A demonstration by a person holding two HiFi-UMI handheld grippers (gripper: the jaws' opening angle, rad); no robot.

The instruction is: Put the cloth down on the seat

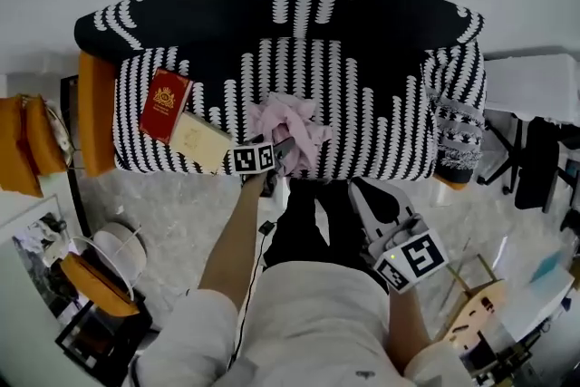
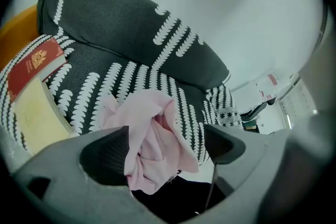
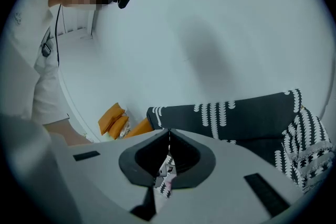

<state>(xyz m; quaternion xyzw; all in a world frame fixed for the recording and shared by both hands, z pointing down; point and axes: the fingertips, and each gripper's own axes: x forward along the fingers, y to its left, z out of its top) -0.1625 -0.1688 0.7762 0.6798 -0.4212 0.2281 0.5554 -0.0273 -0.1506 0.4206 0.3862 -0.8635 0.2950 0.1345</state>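
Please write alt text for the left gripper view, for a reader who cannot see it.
A crumpled pale pink cloth lies on the black-and-white patterned sofa seat, framed by the wide-open jaws of the left gripper, which do not clamp it. A red booklet with a gold crest and a pale yellow book lie at the seat's left.

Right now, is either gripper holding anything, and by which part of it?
Nothing is held. The left gripper is wide open, not pressing the pink cloth crumpled on the striped seat; the right gripper is shut and empty.
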